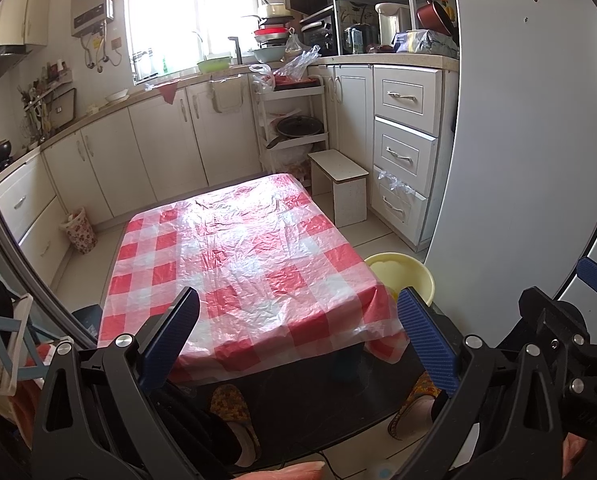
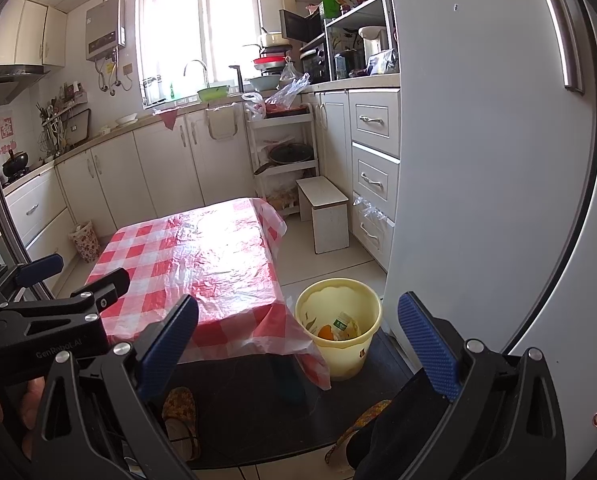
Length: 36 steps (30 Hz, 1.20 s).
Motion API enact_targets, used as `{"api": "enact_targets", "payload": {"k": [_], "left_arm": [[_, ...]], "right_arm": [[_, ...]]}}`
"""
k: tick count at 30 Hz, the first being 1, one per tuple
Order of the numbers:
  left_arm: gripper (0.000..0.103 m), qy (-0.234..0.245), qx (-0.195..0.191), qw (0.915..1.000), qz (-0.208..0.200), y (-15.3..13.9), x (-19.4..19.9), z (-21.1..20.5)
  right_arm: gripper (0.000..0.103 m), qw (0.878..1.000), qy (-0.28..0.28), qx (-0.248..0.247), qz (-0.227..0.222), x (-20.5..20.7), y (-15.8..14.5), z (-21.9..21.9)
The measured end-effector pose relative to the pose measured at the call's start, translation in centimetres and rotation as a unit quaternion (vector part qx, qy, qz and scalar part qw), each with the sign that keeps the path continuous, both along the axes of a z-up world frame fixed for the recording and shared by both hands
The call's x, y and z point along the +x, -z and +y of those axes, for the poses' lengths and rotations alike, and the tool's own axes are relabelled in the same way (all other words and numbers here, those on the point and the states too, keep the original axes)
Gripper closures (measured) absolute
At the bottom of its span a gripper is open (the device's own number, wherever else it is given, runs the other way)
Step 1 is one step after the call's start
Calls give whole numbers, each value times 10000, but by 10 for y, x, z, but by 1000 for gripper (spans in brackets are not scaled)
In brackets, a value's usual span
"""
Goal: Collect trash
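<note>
Left tool point(image 1: 298, 340) spread wide, holding nothing, above the table point(image 1: 234, 248). Right tool point(image 2: 298, 344) likewise wide and empty, near the bucket point(image 2: 338, 320).

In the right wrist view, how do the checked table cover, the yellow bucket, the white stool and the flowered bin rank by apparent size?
1. Red-and-white checked plastic table cover
2. Yellow plastic bucket
3. White box-shaped stool, close to the bucket; it stands farther away, so unsure
4. Flowered waste bin
</note>
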<state>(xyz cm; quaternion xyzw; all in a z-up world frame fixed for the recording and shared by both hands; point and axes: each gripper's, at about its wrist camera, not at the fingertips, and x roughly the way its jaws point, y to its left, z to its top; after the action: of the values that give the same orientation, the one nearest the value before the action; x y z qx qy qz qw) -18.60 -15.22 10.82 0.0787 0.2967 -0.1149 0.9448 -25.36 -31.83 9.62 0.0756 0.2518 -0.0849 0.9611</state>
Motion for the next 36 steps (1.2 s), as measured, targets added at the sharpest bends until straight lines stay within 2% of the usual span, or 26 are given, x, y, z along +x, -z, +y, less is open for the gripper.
{"api": "enact_targets", "payload": {"k": [36], "left_arm": [[8, 76, -29, 9999, 94, 5, 3, 6]], "right_arm": [[7, 10000, 1, -8, 9, 0, 0, 2]]}}
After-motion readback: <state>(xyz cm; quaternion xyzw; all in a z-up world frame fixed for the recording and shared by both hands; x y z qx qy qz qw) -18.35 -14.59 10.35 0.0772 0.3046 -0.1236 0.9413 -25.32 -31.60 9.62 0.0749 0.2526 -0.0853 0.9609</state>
